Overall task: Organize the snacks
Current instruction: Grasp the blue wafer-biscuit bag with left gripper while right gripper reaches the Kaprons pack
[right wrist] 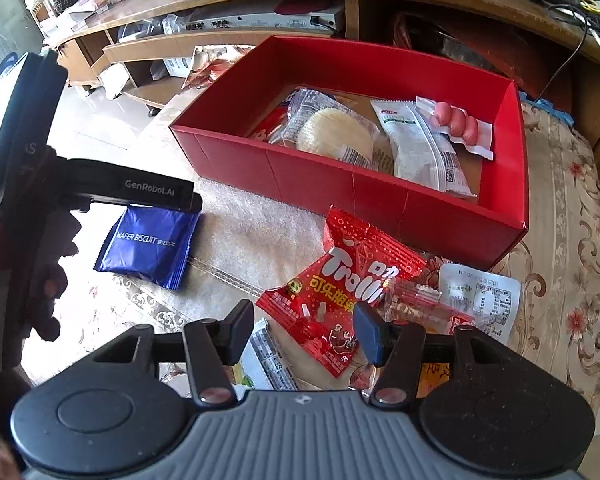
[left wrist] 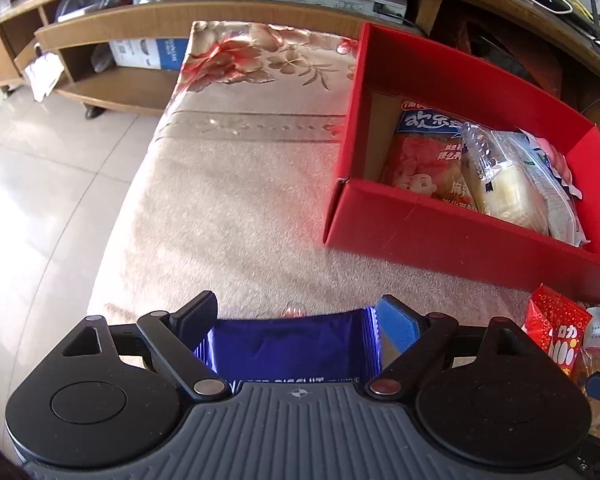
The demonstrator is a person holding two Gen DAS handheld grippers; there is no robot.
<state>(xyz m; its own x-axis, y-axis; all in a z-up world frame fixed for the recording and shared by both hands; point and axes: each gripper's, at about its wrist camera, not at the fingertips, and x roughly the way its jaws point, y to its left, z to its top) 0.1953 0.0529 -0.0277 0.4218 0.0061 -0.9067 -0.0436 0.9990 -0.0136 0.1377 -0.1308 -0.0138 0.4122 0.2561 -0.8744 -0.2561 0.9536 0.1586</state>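
Observation:
My left gripper (left wrist: 296, 312) is shut on a blue wafer biscuit packet (left wrist: 288, 344), held just above the cloth-covered table; the packet also shows in the right wrist view (right wrist: 148, 246), hanging under the left gripper (right wrist: 160, 204). The red box (left wrist: 452, 236) stands ahead to the right and holds several snack packets (left wrist: 496, 176). My right gripper (right wrist: 304, 322) is open above a red Trolli candy bag (right wrist: 340, 292). The red box (right wrist: 332, 178) lies beyond it, with a round cake (right wrist: 334, 136) and a sausage pack (right wrist: 460, 124) inside.
Loose packets (right wrist: 476, 296) lie near the right gripper on the floral cloth (left wrist: 228, 184). A wooden TV cabinet (left wrist: 112, 32) with shelves, a player and cables runs along the back. Tiled floor (left wrist: 40, 184) lies left of the table edge.

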